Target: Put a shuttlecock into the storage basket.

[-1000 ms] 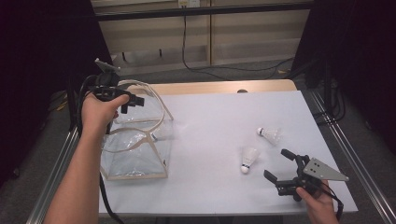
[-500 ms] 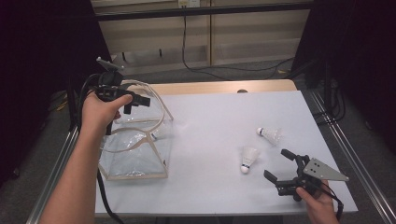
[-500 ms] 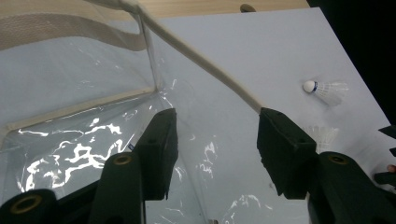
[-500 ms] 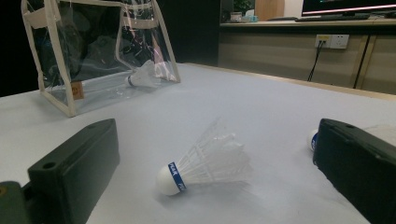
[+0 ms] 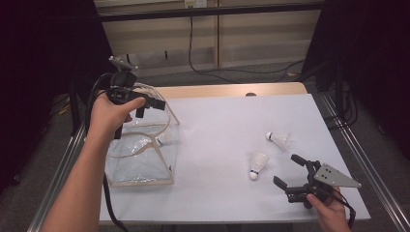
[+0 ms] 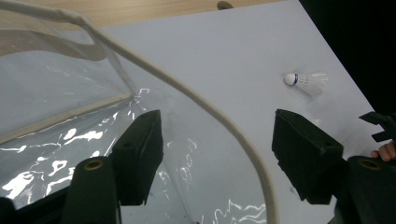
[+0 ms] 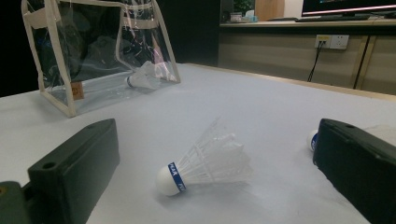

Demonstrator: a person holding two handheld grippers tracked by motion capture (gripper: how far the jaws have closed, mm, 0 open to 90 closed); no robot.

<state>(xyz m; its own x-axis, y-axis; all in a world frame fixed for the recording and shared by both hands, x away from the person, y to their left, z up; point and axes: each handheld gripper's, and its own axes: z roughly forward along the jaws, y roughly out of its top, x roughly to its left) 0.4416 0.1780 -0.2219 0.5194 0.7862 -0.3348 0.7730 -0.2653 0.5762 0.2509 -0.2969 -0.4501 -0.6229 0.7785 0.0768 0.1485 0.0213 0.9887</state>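
Three shuttlecocks show: one inside the clear bag (image 5: 140, 152) at nine o'clock on the desk (image 5: 222, 125), one (image 5: 257, 164) just ahead of the right gripper (image 5: 290, 174), and another (image 5: 279, 139) at its one o'clock. The right gripper's jaws stand wide apart, low at five o'clock, the nearer shuttlecock (image 7: 205, 163) lying loose between them, untouched. The left gripper (image 5: 145, 104) hovers over the bag's top; its jaws have just been opening, and the bag's cream handle (image 6: 201, 107) arcs between them, unpinched. Black cables hang behind the desk.
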